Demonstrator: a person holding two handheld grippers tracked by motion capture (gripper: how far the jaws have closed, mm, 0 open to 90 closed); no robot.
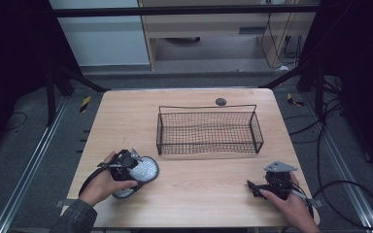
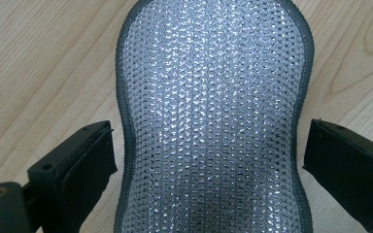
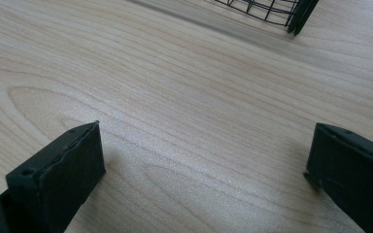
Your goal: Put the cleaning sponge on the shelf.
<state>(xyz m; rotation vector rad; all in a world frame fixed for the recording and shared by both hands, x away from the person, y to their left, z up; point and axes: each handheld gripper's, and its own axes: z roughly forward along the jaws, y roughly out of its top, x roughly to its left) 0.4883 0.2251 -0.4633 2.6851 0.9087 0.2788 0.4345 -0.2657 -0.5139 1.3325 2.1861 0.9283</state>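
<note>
Left hand-held gripper (image 2: 209, 160) hangs over the pad (image 2: 213, 116), its jaws apart and standing either side of the pad's narrow waist, not yet touching it; the pad, a silver mesh scourer with a grey rim, lies flat on the desk (image 1: 194, 194) at the near left, well apart from the wire basket (image 1: 209, 130) at the middle; the right hand-held gripper (image 1: 252, 186) rests low at the near right, jaws apart over bare wood, holding nothing. The step in hand looks like the grasp; to do it well the left one should stay centred on the waist, come down until the jaw tips reach the desk beside the rim, and close evenly so the soft pad is pinched and not pushed aside; a grip too high would likely slip off the rim.
</note>
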